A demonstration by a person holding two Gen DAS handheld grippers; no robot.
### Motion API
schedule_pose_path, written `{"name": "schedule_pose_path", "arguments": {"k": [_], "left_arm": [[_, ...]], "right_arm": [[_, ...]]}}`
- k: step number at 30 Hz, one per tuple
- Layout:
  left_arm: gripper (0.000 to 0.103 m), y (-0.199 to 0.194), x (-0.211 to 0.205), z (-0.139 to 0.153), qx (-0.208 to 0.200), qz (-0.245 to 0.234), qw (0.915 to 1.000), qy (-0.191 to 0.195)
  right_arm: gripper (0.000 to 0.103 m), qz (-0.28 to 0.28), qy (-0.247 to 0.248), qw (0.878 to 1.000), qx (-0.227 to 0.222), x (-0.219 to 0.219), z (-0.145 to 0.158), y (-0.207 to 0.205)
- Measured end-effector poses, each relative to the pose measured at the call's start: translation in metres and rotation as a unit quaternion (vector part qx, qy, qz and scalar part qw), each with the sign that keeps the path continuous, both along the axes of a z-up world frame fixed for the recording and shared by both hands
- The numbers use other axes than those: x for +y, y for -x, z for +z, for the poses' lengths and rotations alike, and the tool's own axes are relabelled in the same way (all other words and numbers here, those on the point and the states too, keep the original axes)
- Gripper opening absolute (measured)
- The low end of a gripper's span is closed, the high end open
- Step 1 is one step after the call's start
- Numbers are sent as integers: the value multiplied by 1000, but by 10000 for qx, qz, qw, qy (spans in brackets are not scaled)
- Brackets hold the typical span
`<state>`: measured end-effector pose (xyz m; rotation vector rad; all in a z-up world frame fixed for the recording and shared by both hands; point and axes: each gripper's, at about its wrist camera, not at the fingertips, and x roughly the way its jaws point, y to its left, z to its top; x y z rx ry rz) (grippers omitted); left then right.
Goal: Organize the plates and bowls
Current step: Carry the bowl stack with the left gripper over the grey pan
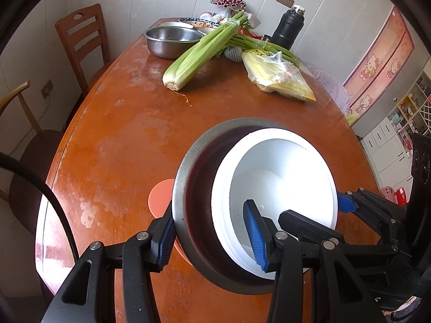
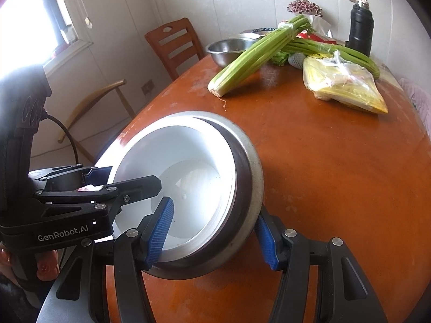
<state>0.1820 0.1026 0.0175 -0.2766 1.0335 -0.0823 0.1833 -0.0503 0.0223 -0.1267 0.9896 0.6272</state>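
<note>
A steel bowl with a white bowl nested inside it hangs tilted just above the orange-brown table. My left gripper is shut on the stack's left wall, one blue pad outside the steel rim and the other inside the white bowl. My right gripper is shut on the opposite wall of the steel bowl and white bowl the same way. Each gripper shows in the other's view: right gripper, left gripper. A salmon-pink round piece lies partly hidden under the stack.
At the table's far end stand another steel bowl and some dishes, with celery, a yellow bag and a black flask. Two chairs stand along the left edge.
</note>
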Motion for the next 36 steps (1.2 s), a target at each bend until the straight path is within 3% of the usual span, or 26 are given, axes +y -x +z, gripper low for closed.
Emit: {"name": "schedule_pose_path", "arguments": {"k": [15, 36], "left_arm": [[47, -6, 4, -13, 90, 46, 9999, 126], [48, -14, -2, -22, 85, 118, 9998, -96]], "right_arm": [[62, 9, 142, 9999, 65, 7, -9, -5], [61, -84, 315, 9995, 15, 8, -16, -10]]}}
